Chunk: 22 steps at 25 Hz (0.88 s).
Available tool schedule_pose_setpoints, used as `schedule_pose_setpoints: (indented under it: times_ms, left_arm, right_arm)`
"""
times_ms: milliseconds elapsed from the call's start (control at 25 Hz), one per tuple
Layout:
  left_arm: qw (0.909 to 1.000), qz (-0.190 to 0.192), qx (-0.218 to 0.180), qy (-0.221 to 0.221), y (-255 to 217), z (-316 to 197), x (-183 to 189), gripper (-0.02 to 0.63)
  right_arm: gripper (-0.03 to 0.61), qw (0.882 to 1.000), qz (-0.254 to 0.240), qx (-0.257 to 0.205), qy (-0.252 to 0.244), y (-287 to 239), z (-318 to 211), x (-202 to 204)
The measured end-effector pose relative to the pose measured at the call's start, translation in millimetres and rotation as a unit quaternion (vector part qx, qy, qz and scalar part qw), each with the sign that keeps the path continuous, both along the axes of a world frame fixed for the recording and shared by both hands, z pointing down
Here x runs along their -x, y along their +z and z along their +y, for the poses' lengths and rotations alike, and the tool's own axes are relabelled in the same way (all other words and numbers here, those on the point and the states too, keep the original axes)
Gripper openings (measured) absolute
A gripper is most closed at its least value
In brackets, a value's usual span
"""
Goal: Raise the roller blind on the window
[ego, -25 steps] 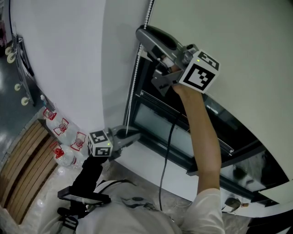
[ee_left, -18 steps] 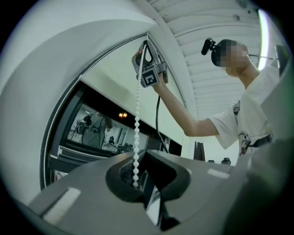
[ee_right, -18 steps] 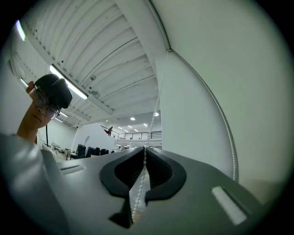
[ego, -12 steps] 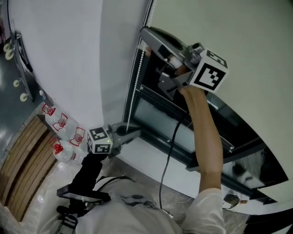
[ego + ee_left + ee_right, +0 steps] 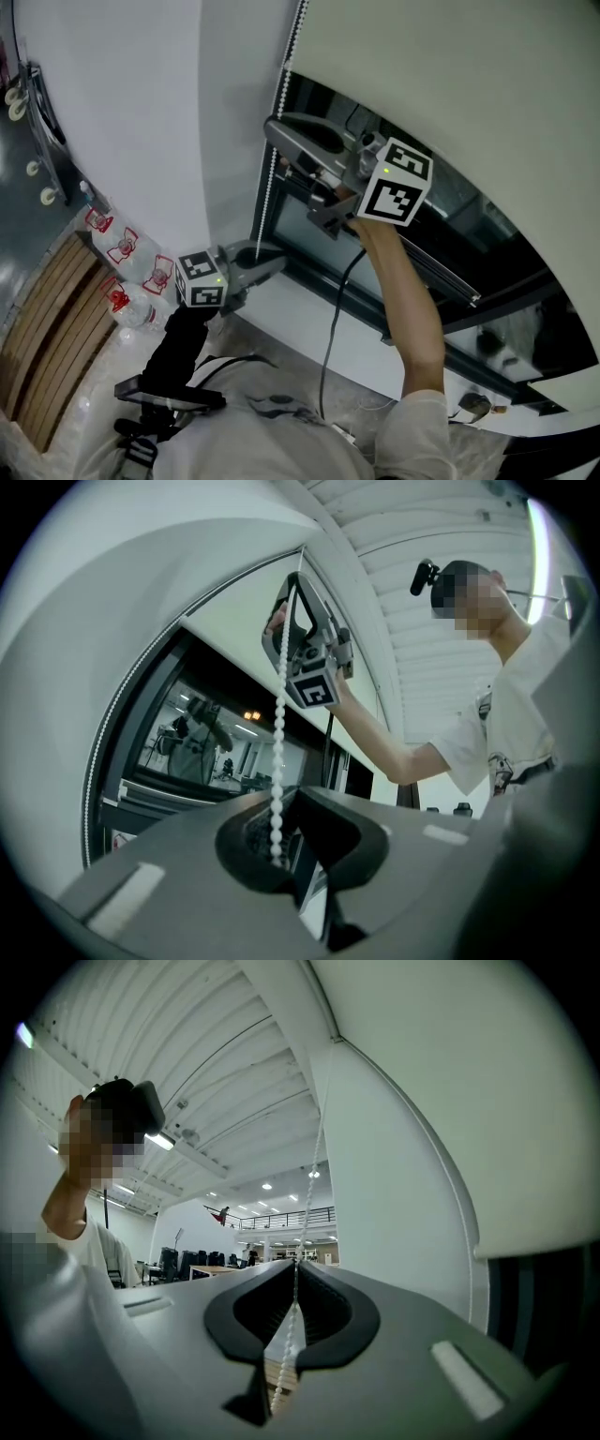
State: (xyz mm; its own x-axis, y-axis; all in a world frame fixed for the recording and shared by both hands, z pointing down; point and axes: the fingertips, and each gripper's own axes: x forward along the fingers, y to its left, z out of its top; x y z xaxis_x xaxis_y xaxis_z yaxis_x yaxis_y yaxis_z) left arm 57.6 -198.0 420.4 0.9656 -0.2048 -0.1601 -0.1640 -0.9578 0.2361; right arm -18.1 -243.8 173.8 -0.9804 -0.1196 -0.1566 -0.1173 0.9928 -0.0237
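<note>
Right gripper (image 5: 295, 1267) is clenched. Its jaws have just been closing, and the tips now nip the bead chain (image 5: 315, 1147) between them, with white beads running on down through the hollow behind the tips. From the pinch the chain climbs straight up beside the roller blind (image 5: 487, 1101), the pale sheet filling the right of this view.

In the head view, that gripper sits at the end of a bare forearm (image 5: 405, 300). It is in front of dark glass, just under the blind's bottom edge, with its tips on the chain at the left side of the window (image 5: 323, 239). A black cable (image 5: 330, 347) trails from it back toward the person.

Follow the chain down and there's the left gripper (image 5: 277, 264), well below the right one, at the window's lower left corner just above the white sill (image 5: 300, 323). Its jaws are drawn together too, the chain dropping between them and lying against one ribbed pad.

The blind covers the upper part of the window, and a band of glass and frame shows bare beneath it. Left of the chain is plain white wall (image 5: 141, 112), and down on the floor stand bottles (image 5: 127, 262) with red labels.
</note>
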Motion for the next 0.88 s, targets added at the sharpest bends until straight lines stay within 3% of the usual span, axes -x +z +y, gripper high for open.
schedule_pose_setpoints:
  times_ms: [320, 720, 880]
  left_arm:
    - [1.0, -0.002, -0.005, -0.002, -2.4, -1.3, 1.6, -0.002]
    - [1.0, -0.002, -0.004, -0.006, -1.9, -3.1, 3.4, -0.002]
    - [1.0, 0.0, -0.004, -0.005, -1.2, -2.4, 4.0, -0.002]
  right_arm:
    - [0.014, 0.998, 0.027, 0.049, -0.011, 65.5, 7.2, 2.7]
    - [0.014, 0.989, 0.096, 0.107, -0.025, 160.5, 19.8, 8.8]
    - [0.015, 0.991, 0.077, 0.109, -0.017, 163.1, 20.2, 2.1]
